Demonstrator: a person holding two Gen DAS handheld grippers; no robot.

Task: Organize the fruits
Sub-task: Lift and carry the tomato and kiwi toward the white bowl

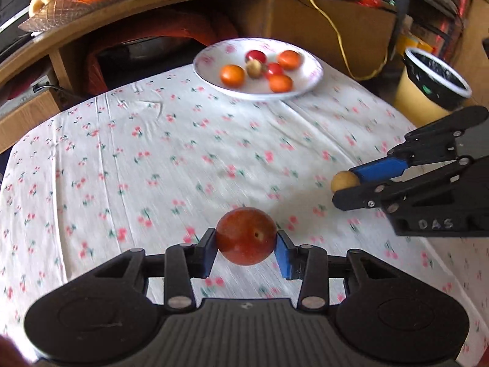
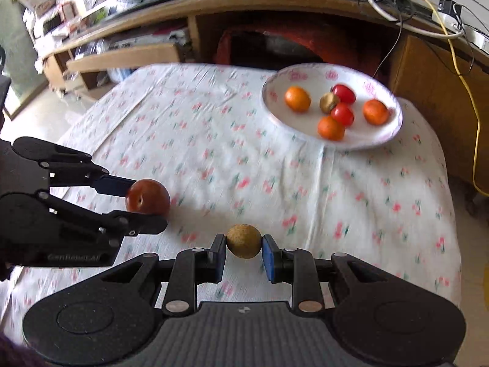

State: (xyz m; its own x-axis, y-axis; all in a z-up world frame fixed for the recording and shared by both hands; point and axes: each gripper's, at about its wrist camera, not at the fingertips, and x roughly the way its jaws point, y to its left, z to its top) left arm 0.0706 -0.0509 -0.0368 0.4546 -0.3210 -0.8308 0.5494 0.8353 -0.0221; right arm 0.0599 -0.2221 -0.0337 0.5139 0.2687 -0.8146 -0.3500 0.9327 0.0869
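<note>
Bin (image 1: 428,91) only in left wrist view

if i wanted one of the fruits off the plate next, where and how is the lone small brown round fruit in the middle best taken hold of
Grip the small brown round fruit across its widest middle, coming from above. It sits low on the white flower-print plate, pressed against two small red fruits on one side, so a level approach looks blocked. Set the jaws on its two free flanks, clear of the red ones.
</note>
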